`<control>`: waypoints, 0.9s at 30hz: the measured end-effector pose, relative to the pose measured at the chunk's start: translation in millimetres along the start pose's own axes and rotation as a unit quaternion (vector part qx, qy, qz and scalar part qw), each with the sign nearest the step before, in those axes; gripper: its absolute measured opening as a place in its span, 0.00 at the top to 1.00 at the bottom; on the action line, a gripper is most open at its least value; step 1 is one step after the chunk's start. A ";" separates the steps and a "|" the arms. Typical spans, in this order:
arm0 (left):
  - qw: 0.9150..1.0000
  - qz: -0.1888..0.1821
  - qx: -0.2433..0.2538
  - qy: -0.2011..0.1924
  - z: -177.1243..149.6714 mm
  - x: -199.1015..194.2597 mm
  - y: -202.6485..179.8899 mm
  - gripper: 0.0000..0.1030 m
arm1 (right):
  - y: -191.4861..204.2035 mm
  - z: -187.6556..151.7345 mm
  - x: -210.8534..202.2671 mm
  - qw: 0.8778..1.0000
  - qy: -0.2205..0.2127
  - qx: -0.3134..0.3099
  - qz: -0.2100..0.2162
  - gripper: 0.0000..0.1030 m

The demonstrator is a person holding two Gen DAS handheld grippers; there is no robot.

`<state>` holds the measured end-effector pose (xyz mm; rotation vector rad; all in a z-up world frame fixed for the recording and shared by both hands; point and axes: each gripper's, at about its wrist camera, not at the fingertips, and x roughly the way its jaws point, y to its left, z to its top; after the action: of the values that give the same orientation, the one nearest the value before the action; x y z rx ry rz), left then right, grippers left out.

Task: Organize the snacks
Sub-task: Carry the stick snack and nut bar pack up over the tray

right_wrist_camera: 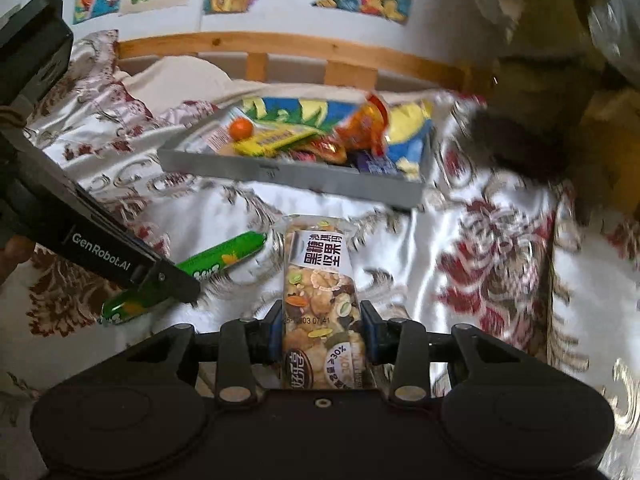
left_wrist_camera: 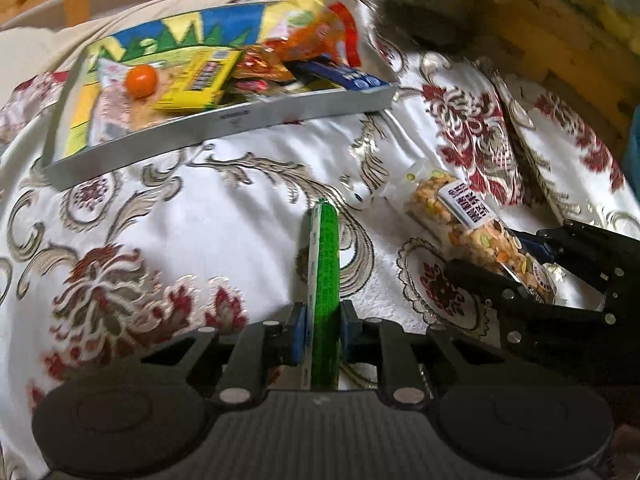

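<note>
- My left gripper (left_wrist_camera: 322,334) has its jaws clenched on the green snack stick (left_wrist_camera: 325,280), held lengthwise so it points toward the grey tray (left_wrist_camera: 224,120).
- My right gripper (right_wrist_camera: 322,334) grips the nut bar (right_wrist_camera: 320,300) across its width.
- Both snacks hang above the bed (left_wrist_camera: 200,208); the tray, already full of packets, lies near the bed's far edge, so I judge both go there.

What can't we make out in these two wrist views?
- Lower end of the green stick snack: left wrist view, hidden behind the left tongs.
- Bottom of the gray box: both views, buried under the snacks in it.
- Dark shape right of the box: both views, motion blurred, cannot identify.
- Near end of the nut bar: right wrist view, hidden behind the right tongs.
</note>
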<state>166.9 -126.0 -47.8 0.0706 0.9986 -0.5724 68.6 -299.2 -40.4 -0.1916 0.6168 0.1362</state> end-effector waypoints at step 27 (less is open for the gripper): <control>0.985 0.096 -0.051 -0.134 165.7 5.4 88.4 0.83 | -37.8 176.3 134.5 0.997 -0.076 -0.022 0.005 0.62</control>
<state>340.2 -104.6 21.7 -0.0013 0.7476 -0.3429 283.0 -288.2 26.9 -0.2177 0.4630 0.1728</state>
